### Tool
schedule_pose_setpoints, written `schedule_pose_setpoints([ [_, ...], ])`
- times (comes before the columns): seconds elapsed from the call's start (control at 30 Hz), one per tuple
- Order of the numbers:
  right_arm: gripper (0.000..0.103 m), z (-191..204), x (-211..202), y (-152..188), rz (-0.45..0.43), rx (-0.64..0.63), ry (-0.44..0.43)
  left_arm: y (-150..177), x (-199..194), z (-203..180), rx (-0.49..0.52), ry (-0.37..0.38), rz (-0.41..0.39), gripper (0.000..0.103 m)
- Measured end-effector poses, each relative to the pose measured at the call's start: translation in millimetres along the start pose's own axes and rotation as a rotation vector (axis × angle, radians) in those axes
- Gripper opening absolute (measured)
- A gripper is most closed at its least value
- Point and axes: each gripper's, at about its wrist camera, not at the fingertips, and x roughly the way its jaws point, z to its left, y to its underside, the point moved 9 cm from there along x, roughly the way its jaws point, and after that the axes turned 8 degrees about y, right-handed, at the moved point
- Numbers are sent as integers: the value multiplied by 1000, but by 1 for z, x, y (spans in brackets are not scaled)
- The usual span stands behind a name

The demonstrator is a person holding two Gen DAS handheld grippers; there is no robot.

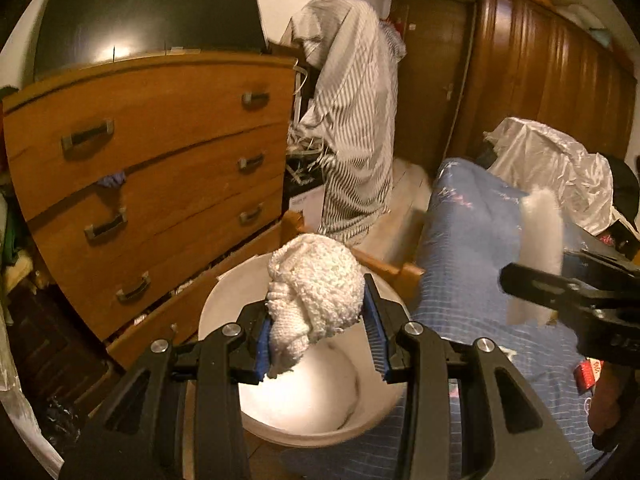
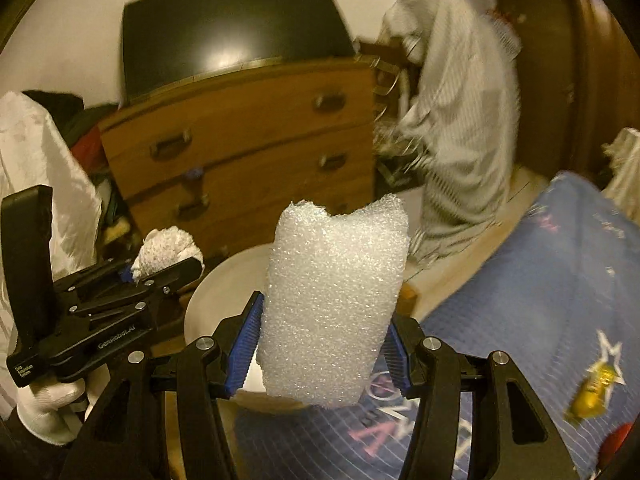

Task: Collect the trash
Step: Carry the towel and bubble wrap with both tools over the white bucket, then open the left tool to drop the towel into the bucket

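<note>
My left gripper (image 1: 320, 320) is shut on a crumpled white knitted cloth (image 1: 316, 284) and holds it above the open white bucket (image 1: 224, 300). The same gripper and cloth (image 2: 166, 252) show at the left of the right wrist view. My right gripper (image 2: 322, 344) is shut on a piece of white foam wrap (image 2: 332, 308), held just above the bucket's rim (image 2: 212, 292) by the bed's edge. The right gripper's body (image 1: 580, 300) shows at the right of the left wrist view, with the foam (image 1: 540, 232) blurred behind it.
A wooden chest of drawers (image 1: 160, 168) stands close behind the bucket, a dark screen (image 1: 152, 12) on top. A striped cloth (image 1: 352, 112) hangs over a rack beside it. A blue bedcover (image 1: 480, 260) lies to the right. Dark wardrobe doors (image 1: 540, 72) stand at the back.
</note>
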Motion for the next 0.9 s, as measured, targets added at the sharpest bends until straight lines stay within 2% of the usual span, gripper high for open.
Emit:
schedule_pose_setpoints([
  [0.17, 56, 18, 67, 0, 130, -2, -57, 6, 30, 28, -15, 0, 73, 38],
  [0.27, 56, 26, 92, 7, 182, -5, -76, 9, 43, 34, -17, 1, 98, 38],
  [0.6, 57, 31, 125, 18, 220, -2, -90, 20, 73, 55, -40, 4, 146, 38],
  [0.67, 59, 28, 128, 17, 218, 3, -89, 21, 76, 60, -43, -4, 150, 43],
  [0.7, 70, 25, 128, 17, 214, 11, -92, 22, 77, 62, -44, -4, 152, 57],
  [0.73, 83, 22, 127, 16, 205, 23, -97, 22, 77, 64, -45, -3, 151, 76],
  [0.77, 87, 19, 127, 13, 190, 44, -106, 21, 76, 66, -43, -13, 140, 82],
  [0.9, 87, 10, 123, 10, 173, 68, -120, 22, 79, 74, -51, -20, 140, 84],
])
